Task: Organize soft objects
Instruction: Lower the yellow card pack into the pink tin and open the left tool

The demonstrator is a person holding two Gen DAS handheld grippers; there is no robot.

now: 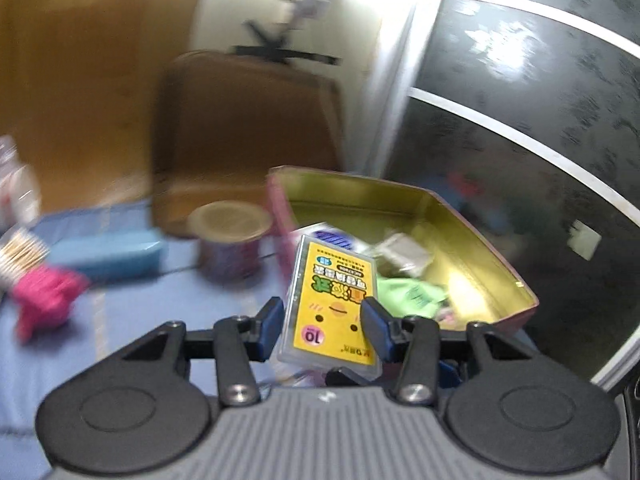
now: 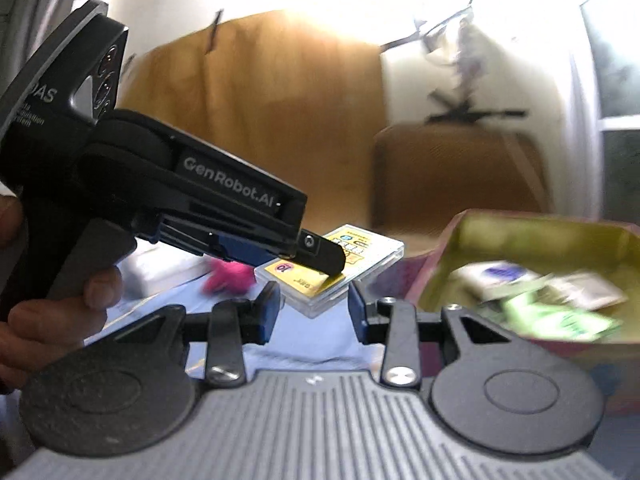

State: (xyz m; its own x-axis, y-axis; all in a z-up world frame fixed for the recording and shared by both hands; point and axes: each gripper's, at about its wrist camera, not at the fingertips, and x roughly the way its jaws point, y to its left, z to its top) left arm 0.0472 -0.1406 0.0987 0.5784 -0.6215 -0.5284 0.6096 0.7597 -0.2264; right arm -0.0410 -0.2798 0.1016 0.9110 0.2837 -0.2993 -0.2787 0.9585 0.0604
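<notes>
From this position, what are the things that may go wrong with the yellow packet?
1. The left claw grips the yellow packet only near one end, so it may tilt or slip out before it is over the tin.
2. The tin already holds a green packet and other packets; a drop may land on the rim instead.
3. The right claw is open close below, so the two claws may bump.

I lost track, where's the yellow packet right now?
The yellow packet is gripped in the left claw, held up just short of the open tin.
</notes>
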